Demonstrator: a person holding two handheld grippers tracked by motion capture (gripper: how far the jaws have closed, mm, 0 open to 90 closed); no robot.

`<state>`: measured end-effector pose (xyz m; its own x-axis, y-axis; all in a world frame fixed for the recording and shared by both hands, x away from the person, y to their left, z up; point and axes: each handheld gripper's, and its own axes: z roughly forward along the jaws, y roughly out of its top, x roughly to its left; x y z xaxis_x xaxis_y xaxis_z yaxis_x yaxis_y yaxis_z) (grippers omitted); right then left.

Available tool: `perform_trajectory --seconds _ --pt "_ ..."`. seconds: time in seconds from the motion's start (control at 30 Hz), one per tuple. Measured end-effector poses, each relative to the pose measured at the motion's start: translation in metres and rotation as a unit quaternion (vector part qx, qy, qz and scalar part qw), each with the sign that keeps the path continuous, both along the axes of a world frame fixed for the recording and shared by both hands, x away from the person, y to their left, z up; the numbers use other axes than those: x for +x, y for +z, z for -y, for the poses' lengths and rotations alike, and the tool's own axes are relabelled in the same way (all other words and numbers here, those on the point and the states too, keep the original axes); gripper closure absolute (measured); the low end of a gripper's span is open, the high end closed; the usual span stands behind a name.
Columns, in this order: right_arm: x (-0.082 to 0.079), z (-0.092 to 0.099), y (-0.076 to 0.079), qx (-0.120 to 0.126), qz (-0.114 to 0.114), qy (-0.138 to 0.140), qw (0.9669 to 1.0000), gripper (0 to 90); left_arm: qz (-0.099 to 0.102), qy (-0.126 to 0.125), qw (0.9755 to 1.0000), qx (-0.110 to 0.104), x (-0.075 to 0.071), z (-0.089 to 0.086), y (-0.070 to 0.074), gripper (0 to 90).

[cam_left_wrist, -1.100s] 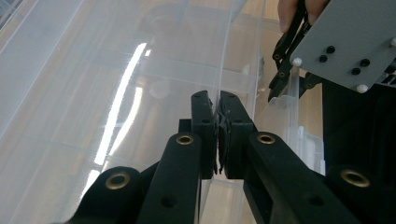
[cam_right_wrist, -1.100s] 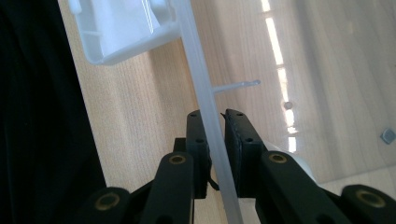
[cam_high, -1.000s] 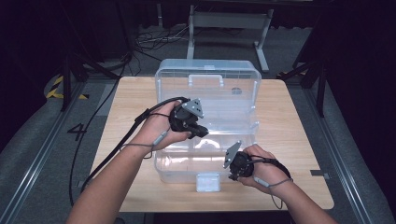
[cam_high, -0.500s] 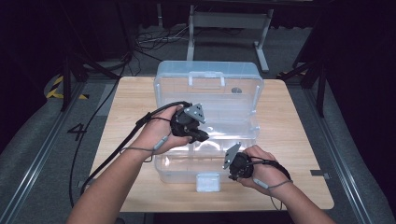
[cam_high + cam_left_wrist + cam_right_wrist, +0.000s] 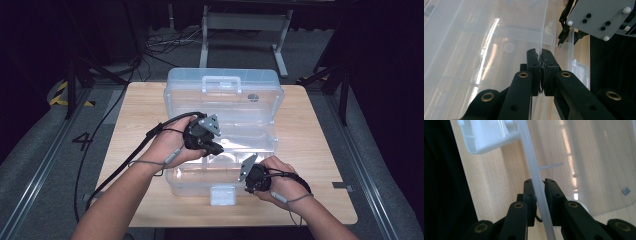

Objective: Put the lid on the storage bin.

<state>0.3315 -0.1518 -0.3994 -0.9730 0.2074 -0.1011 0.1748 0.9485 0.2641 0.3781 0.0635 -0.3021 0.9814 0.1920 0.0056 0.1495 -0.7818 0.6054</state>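
**Both grippers pinched thin walls of the open clear box**

The clear plastic storage box [image 5: 222,145] sat in the middle of the wooden desk [image 5: 135,125], its lid [image 5: 225,92] thrown back toward the far edge with the carrying handle [image 5: 221,82] uppermost and the white front latch [image 5: 222,195] facing the person. Inside the base lay a clear inner tray [image 5: 240,137].

The left gripper [image 5: 212,149] reached into the box from above. In the left gripper view its fingers [image 5: 533,72] were pressed nearly together on a thin clear plastic edge [image 5: 542,37], most likely the tray's rim or a divider; such a thin wall would explain how little gap was left between them.

The right gripper [image 5: 248,175] stood at the near wall of the base, right of the latch. Its fingers [image 5: 550,195] pinched the box's front rim [image 5: 534,177], one outside over the desk and one inside. That grip probably served to hold the light box down so it would not rise or slide while the left hand worked on the inner piece.

Beyond the desk were dark floor, cables [image 5: 160,45] and a grey metal stand [image 5: 245,25].
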Motion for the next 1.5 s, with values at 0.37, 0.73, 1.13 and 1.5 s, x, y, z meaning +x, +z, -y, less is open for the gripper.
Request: perform_trajectory --seconds 0.37,0.73,1.13,1.5 --pt "0.0 0.0 0.0 0.003 0.002 -0.001 1.0 79.8 -0.008 -0.005 0.9999 0.006 -0.002 0.001 -0.002 87.1" --pt "-0.001 0.002 0.001 0.015 0.0 -0.005 0.9999 77.6 -0.016 -0.015 0.9997 0.014 -0.004 0.002 -0.005 87.4" --pt "-0.004 0.004 0.007 0.042 0.003 -0.003 0.9991 74.0 -0.018 -0.013 0.9996 0.018 -0.006 0.003 -0.006 87.6" --pt "-0.008 0.009 0.016 0.072 0.012 -0.01 0.9973 73.5 -0.022 -0.014 0.9995 0.019 -0.004 0.002 -0.005 87.5"
